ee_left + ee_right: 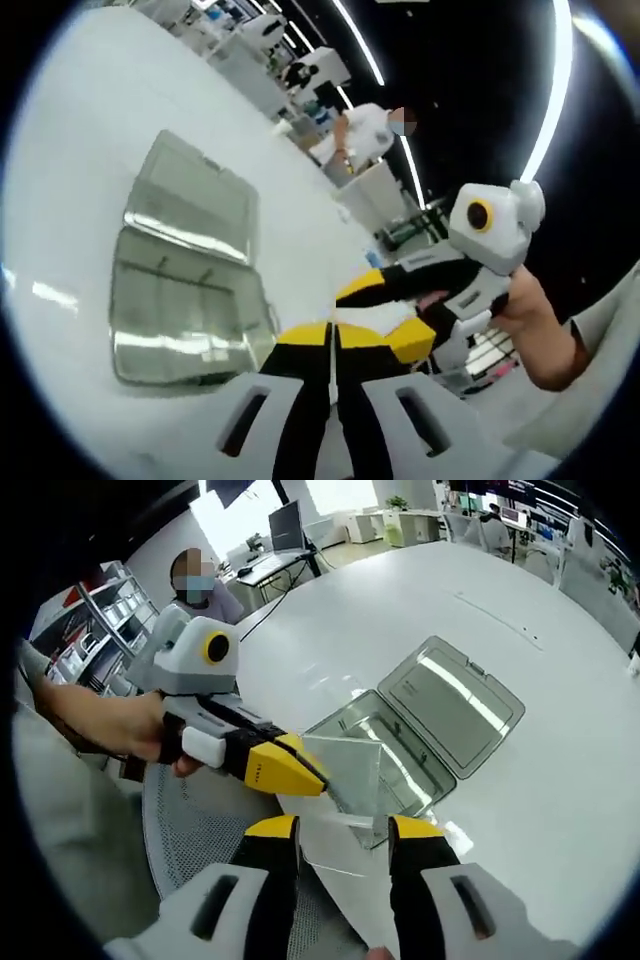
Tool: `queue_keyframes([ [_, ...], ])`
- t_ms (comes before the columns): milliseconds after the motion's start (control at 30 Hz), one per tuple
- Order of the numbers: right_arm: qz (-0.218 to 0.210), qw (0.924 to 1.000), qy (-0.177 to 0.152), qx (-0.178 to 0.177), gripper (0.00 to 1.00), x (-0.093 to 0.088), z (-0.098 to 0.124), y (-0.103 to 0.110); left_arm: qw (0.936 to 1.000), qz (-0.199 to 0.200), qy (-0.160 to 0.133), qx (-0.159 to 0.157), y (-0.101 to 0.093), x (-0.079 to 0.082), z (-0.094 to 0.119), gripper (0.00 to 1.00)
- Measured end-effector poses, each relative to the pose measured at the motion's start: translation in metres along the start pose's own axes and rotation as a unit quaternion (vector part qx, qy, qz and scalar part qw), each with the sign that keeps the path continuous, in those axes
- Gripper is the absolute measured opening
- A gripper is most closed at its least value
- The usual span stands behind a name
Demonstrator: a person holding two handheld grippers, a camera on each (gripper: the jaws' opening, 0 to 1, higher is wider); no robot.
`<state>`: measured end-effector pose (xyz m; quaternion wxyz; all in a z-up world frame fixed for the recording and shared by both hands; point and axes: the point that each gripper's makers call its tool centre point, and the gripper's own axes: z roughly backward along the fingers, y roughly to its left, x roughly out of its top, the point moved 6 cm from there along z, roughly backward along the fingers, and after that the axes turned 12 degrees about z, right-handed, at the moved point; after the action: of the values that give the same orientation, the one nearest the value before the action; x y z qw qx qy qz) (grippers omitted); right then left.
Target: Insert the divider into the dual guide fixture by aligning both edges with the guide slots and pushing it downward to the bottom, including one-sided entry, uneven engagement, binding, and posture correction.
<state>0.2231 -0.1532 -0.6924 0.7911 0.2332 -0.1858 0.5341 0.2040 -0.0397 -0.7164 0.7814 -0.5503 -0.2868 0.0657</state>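
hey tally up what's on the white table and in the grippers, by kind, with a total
Clear hinged boxes, lid open: 1
Clear divider sheets: 1, pinched by the left gripper
Handheld grippers with yellow-tipped jaws: 2, the other being the right gripper
Total: 4

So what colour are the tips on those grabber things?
Yellow over black, clearest in the right gripper view: the left gripper and the right gripper.
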Motion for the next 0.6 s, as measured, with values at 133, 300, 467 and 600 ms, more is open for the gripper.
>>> queue_keyframes([
  [133,0.000,0.9997,-0.010,0.020,0.30,0.000,0.001,-0.001,0.9998,-0.009,0.009,-0.014,-0.002,0.006,0.003,0.00],
  [300,0.013,0.9975,-0.032,0.062,0.28,0.001,0.003,0.000,0.9984,-0.026,0.027,-0.041,-0.008,0.006,0.005,0.00],
  [467,0.023,0.9908,-0.059,0.119,0.27,0.002,0.005,0.003,0.9964,-0.040,0.045,-0.060,-0.011,0.004,0.006,0.00],
  [600,0.020,0.9881,-0.069,0.136,0.24,0.001,0.007,0.002,0.9946,-0.046,0.049,-0.079,-0.016,0.007,0.007,0.00],
])
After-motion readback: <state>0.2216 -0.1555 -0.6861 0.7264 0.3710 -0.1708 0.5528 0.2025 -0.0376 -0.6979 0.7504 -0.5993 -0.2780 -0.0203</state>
